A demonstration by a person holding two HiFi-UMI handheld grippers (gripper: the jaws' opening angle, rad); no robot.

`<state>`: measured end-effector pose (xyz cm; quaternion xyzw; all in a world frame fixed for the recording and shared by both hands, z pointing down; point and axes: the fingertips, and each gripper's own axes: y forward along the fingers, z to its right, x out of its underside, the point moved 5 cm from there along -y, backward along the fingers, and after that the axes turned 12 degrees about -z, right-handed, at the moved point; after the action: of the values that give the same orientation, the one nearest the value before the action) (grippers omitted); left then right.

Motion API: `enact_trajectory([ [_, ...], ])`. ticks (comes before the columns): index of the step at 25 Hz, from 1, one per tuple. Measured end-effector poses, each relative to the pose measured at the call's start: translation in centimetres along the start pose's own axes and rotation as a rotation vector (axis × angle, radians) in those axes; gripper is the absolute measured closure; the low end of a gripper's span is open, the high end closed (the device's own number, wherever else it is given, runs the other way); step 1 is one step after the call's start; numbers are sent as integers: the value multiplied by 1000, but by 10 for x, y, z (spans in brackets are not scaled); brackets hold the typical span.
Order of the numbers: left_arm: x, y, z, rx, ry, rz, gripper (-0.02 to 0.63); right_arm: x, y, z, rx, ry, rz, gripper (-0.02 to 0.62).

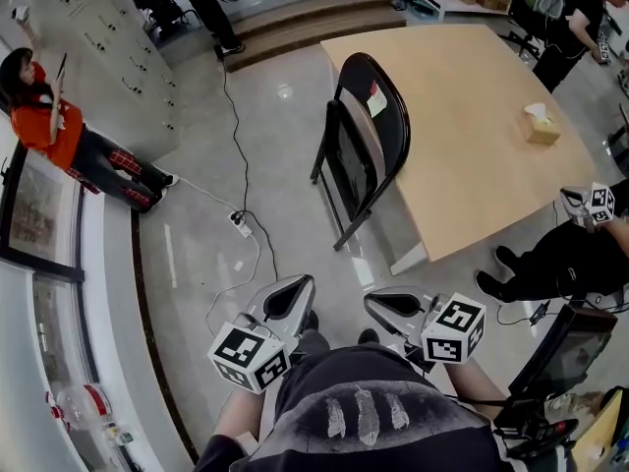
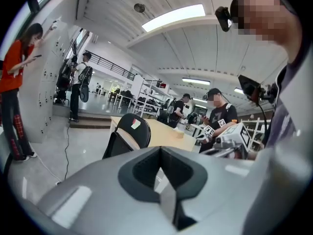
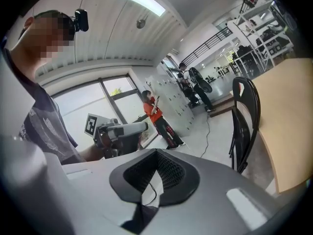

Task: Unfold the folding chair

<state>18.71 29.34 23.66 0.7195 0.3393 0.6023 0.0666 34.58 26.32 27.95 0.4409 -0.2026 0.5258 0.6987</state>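
A black folding chair (image 1: 364,146) stands folded on the grey floor, against the near corner of a wooden table (image 1: 472,116). It has a coloured sticker on its backrest. Both grippers hover low in the head view, well short of the chair. My left gripper (image 1: 293,288) is shut with nothing in it, and my right gripper (image 1: 381,304) is shut and empty too. The left gripper view looks past its closed gripper (image 2: 159,173) at the chair (image 2: 128,133) ahead. In the right gripper view the chair (image 3: 244,126) stands at the right, beyond that gripper (image 3: 155,177).
A tissue box (image 1: 541,124) sits on the table. A power strip with a black cable (image 1: 241,222) lies on the floor left of the chair. A person in red (image 1: 59,136) stands by grey lockers at far left; another person (image 1: 560,254) sits at right.
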Motion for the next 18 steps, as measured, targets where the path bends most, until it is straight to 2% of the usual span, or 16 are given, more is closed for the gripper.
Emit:
enact_trajectory([
  [3, -7, 1, -26, 52, -1, 17, 606, -13, 21, 2, 62, 0, -23, 595],
  [6, -14, -11, -71, 96, -8, 29, 606, -32, 64, -7, 97, 3, -52, 595],
  [11, -11, -27, -146, 143, -54, 16, 606, -55, 135, -21, 170, -89, -158, 595],
  [18, -19, -22, -185, 218, -35, -13, 606, -68, 169, -24, 250, -86, -196, 595],
])
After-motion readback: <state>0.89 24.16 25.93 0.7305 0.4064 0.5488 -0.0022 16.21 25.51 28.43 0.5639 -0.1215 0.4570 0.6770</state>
